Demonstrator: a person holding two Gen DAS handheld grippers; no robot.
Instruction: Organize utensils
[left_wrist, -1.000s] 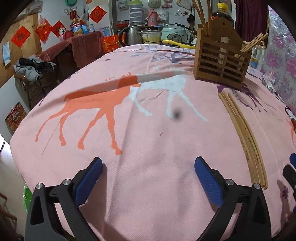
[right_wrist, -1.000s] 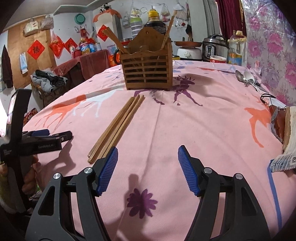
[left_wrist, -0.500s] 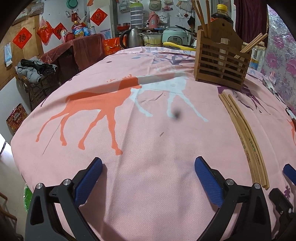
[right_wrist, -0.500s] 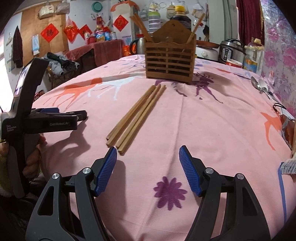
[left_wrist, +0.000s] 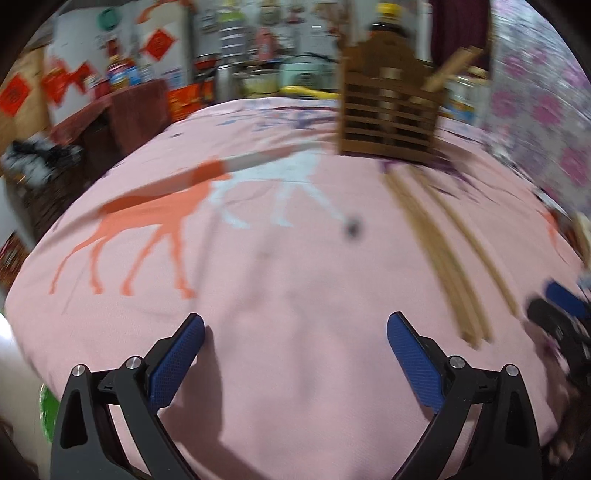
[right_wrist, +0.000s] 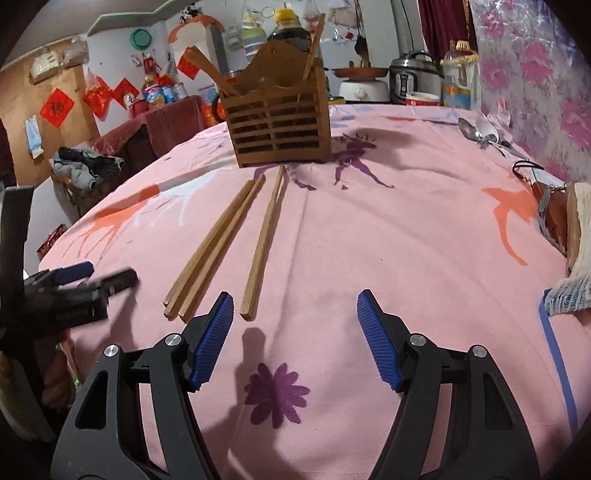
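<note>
A slatted wooden utensil holder (right_wrist: 277, 125) stands upright at the far side of the pink tablecloth (right_wrist: 406, 229), with a few chopsticks leaning in it. Loose wooden chopsticks lie in front of it: a bundle (right_wrist: 218, 247), and a separate stick or pair (right_wrist: 264, 243) just to its right. My right gripper (right_wrist: 294, 299) hovers open just short of their near ends, its left finger beside the separate one. My left gripper (left_wrist: 295, 321) is open over bare cloth, nothing between its fingers. In its blurred view the chopsticks (left_wrist: 443, 258) lie to its right, with the holder (left_wrist: 388, 114) beyond.
Metal spoons (right_wrist: 480, 131) lie at the far right of the table. A woven item and straps (right_wrist: 576, 236) sit at the right edge. Pots, a rice cooker (right_wrist: 415, 77) and bottles crowd the counter behind. The table drops off on the left.
The loose chopsticks, earlier one tight bundle, now lie split in two groups. The right gripper has come closer to their near ends. The left view has swung rightwards and blurred.
</note>
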